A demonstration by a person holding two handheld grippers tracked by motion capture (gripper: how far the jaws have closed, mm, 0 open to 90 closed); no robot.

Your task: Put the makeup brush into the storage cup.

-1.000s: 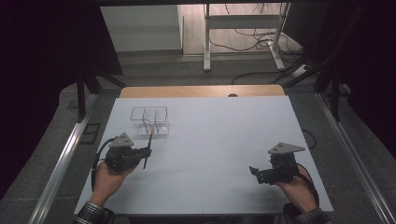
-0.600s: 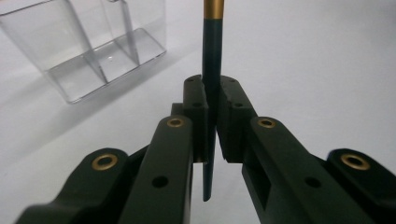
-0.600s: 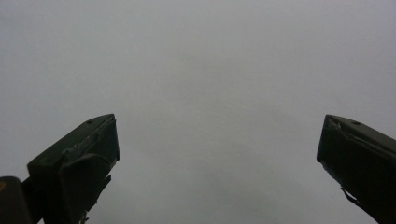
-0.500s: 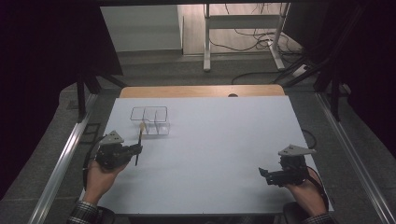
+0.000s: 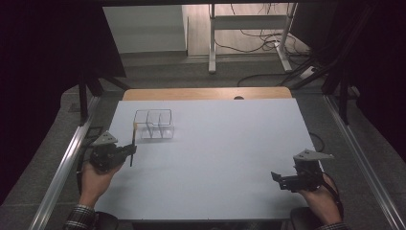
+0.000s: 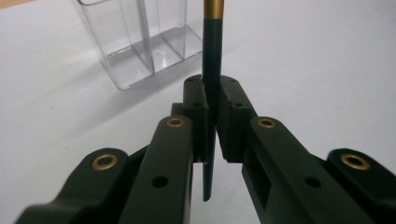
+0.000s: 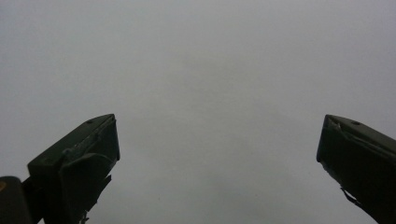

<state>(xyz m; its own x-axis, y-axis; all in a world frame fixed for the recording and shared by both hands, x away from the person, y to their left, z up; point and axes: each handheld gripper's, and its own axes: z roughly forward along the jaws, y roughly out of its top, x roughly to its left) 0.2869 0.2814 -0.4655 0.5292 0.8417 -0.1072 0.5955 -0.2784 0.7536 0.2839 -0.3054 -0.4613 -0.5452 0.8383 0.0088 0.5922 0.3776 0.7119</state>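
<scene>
Gripping a dark pencil [image 6: 211, 70] upright, your left gripper [image 5: 125, 152] sits near the bench's [image 5: 225, 143] nine o'clock edge, the clear organizer [image 5: 154, 123] just beyond at one o'clock. Your right gripper [image 5: 277, 178], jaws wide and empty, hovers by the five o'clock corner; open white bench lies between.

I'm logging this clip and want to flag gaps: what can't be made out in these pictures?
- Pencil: left gripper view, top cut off by the upper edge above the gold band; middle hidden by the pads of the left gripper.
- Clear holder: high view, too small to tell its contents.
- Right gripper: right gripper view, white table blurred, featureless.
</scene>
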